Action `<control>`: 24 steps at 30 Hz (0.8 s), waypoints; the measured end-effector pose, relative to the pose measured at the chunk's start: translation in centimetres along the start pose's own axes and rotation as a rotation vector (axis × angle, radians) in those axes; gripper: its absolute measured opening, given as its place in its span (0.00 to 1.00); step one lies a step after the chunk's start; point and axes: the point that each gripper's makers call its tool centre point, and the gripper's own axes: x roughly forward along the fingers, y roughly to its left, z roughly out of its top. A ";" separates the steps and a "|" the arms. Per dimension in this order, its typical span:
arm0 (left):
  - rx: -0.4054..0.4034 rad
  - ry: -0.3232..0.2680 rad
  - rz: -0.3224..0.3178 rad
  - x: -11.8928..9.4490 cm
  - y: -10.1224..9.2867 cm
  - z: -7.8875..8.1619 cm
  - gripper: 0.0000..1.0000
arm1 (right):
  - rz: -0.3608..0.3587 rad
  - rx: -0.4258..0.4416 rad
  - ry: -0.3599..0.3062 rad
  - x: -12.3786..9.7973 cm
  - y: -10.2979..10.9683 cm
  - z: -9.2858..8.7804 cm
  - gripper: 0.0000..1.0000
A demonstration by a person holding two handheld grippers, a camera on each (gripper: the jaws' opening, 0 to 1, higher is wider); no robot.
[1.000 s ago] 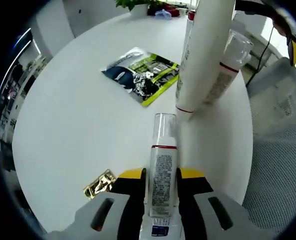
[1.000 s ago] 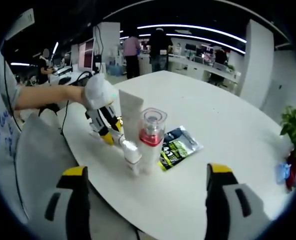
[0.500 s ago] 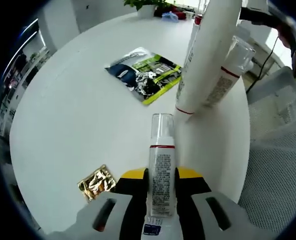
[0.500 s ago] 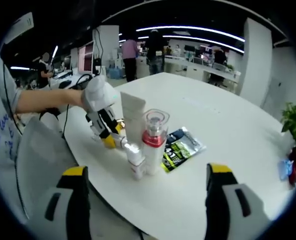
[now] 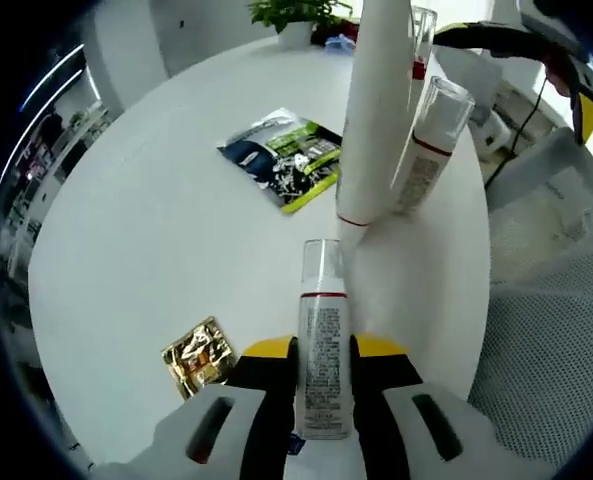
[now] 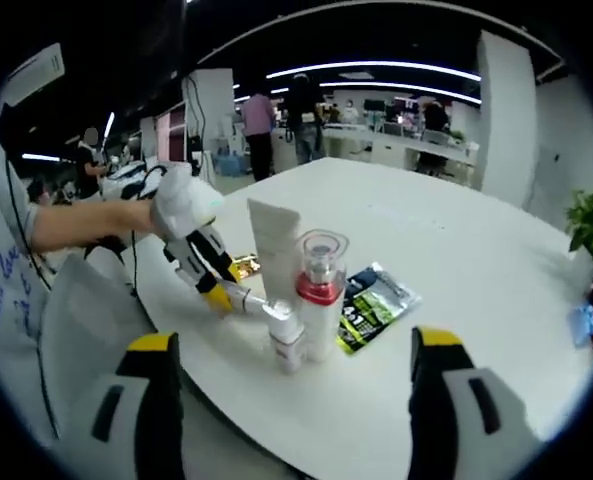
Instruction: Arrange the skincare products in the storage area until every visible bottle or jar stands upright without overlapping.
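Left gripper [image 5: 323,352]: jaws closed on a slim pump bottle [image 5: 322,345], which is tilted with its clear cap toward a standing group on the round white table [image 5: 156,230]. Group: tall white tube [image 5: 373,110], red-collared bottle [image 6: 320,308], small bottle [image 5: 425,150], close together. Sachet [image 5: 282,158] lies beyond; gold packet [image 5: 198,354] just left of the jaws. Right gripper [image 6: 296,405]: jaws wide apart, holding nothing, well apart from the group.
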 end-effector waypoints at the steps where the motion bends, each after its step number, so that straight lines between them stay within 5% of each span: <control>1: 0.003 -0.003 0.004 -0.2 0.0 -0.1 0.17 | -0.005 0.004 -0.008 0.0 0.0 0.1 0.95; 11: -0.007 -0.052 0.036 -1.8 -0.2 0.0 0.16 | 0.019 0.146 -0.088 -0.3 0.3 0.7 0.91; 24: -0.024 -0.116 0.057 -3.8 -1.0 0.5 0.16 | 0.157 0.426 -0.032 0.9 3.1 -1.2 0.81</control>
